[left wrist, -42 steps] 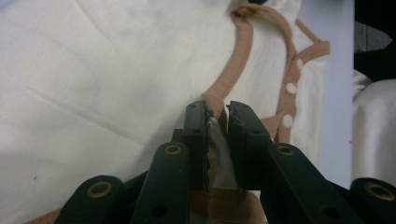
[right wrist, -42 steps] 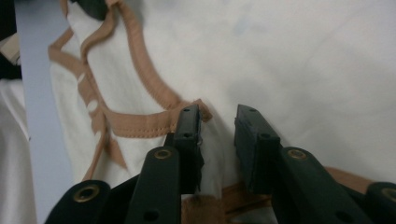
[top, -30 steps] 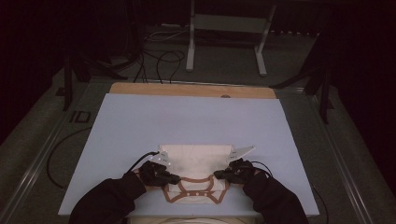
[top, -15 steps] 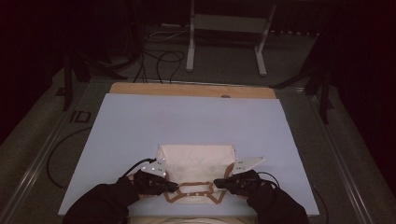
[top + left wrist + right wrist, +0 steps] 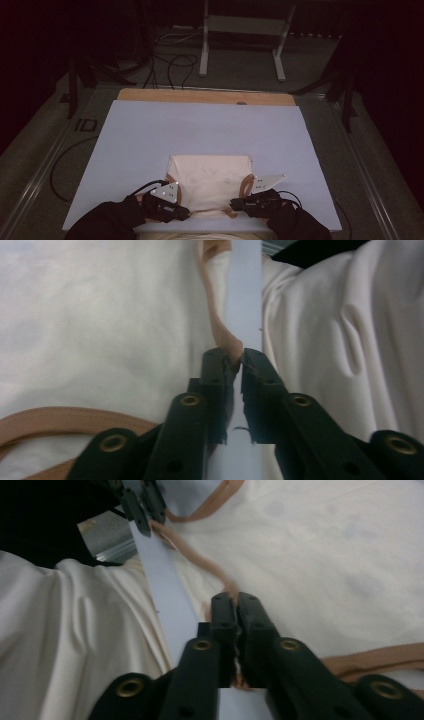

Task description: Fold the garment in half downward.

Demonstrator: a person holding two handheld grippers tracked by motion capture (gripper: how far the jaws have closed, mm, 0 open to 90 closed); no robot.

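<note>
A cream tote bag [image 5: 210, 175] lies flat on the pale blue board [image 5: 150, 135], with its tan strap [image 5: 212, 212] stretched along the near edge. My left gripper [image 5: 187, 216] is at the strap's left end and my right gripper [image 5: 232, 204] at its right end. In the left gripper view the jaws [image 5: 237, 357] stand a slit apart, the strap [image 5: 217, 315] resting at their tips. In the right gripper view the jaws [image 5: 236, 600] are also barely parted around the strap [image 5: 200, 562]. Both pairs of jaws have just been opening.
A wooden strip [image 5: 200, 96] borders the board's far edge. A metal stand [image 5: 240, 30] and cables [image 5: 170, 65] sit on the floor beyond. White cloth [image 5: 325, 340] lies just past the board's near edge. The left gripper [image 5: 145, 500] shows far off in the right gripper view.
Both hands drew back toward the near edge. They took the strap with them, so its loop pulled out flat and the bag spread nearer.
</note>
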